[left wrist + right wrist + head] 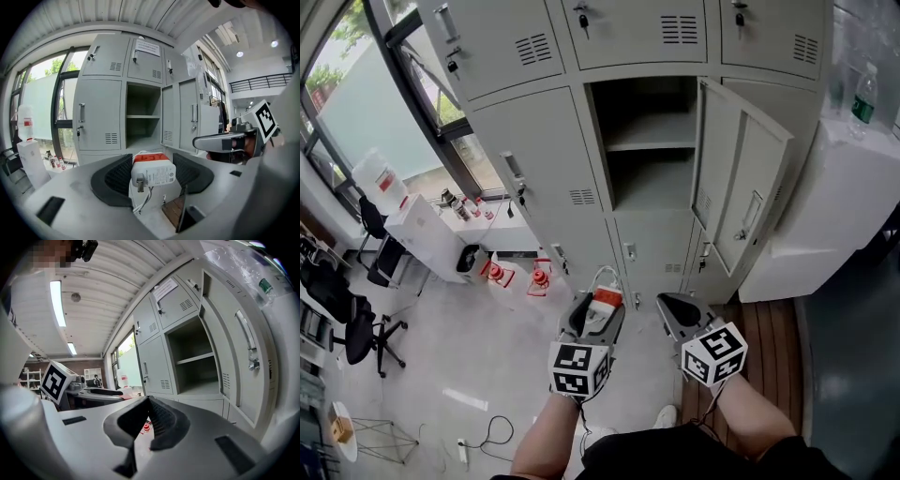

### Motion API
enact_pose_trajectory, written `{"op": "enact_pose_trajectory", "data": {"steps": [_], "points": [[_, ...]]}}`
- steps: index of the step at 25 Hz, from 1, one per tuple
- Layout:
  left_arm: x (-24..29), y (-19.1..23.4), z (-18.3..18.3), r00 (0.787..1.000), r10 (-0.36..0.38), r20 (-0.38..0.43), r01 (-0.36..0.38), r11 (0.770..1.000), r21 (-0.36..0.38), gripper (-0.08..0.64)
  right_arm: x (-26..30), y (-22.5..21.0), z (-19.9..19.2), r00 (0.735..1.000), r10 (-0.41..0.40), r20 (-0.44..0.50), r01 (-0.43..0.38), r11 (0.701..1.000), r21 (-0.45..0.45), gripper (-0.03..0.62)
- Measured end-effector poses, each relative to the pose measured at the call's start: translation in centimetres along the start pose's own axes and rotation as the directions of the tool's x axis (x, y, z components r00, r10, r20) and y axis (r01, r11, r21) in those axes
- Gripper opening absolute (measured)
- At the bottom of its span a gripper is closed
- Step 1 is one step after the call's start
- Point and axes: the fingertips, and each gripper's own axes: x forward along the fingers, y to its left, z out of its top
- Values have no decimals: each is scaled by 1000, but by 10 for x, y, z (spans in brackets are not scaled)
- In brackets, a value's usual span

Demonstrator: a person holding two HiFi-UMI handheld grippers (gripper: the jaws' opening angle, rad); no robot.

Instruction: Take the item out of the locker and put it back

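charger out of the locker, held in the left gripper

the left gripper (152, 174) is clamping its jaws on a white charger (153, 169) with an orange top, its white cable (143, 200) hanging below, out in front of the open locker (649, 142). the right gripper (149, 417) is hovering just beside it with its jaws pressed together on nothing. the locker door (739, 183) is standing open to the right.

Handwritten "LJY" on the charger (153, 172)
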Motion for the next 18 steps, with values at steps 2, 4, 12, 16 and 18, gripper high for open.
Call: {"op": "enact_pose_trajectory", "data": {"steps": [2, 4, 12, 16, 18], "points": [[-15, 6, -4, 1000, 1, 2, 0, 1000, -7, 278, 5, 11, -2, 1000, -1, -3, 1, 1000, -1, 51], [-30, 14, -8, 1000, -1, 6, 1, 1000, -18, 278, 9, 24, -4, 1000, -6, -6, 6, 1000, -1, 51], [-78, 38, -23, 999, -24, 25, 25, 999, -32, 278, 15, 66, -14, 999, -52, -12, 52, 999, -8, 51], [-98, 47, -30, 999, -38, 32, 39, 998, -40, 278, 13, 89, -18, 997, -70, -15, 70, 997, -13, 51], [-106, 50, -34, 998, -50, 32, 51, 998, -40, 278, 11, 98, -20, 997, -80, -16, 80, 997, -14, 51]]}}
